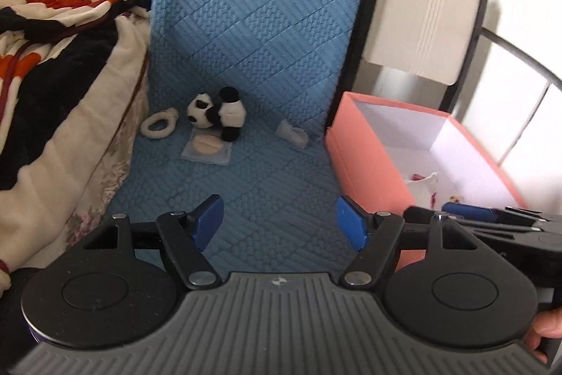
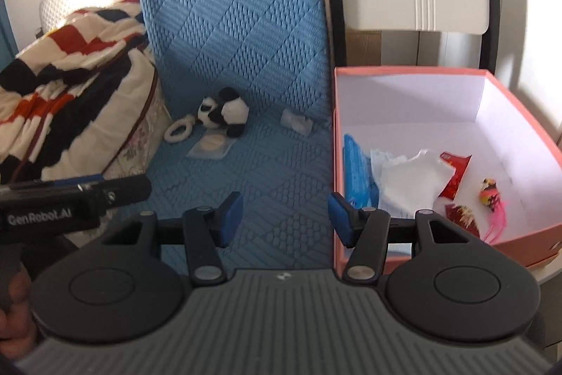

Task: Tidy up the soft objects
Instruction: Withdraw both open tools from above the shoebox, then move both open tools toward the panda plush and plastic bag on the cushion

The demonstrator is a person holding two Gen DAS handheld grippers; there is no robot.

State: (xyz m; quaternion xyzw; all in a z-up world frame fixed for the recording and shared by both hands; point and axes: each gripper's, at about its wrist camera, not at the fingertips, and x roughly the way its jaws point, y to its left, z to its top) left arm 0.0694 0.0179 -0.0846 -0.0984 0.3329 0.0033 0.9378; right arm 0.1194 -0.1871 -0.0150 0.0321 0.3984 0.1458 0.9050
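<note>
Two grippers, left gripper point(image 1: 279, 222) and right gripper point(image 2: 284, 218), hover open and empty over a blue quilted mat point(image 1: 253, 185). Far ahead lie a panda plush point(image 1: 217, 113), fluffy ring point(image 1: 159, 125) and small pouch point(image 1: 292, 133), waiting, apparently, for the pink box point(image 2: 527, 143) on the right, already part-filled.

Both grippers, left gripper point(image 1: 280, 227) and right gripper point(image 2: 285, 219), have black linkages, blue-padded jaws, ribbed grey bodies.
</note>
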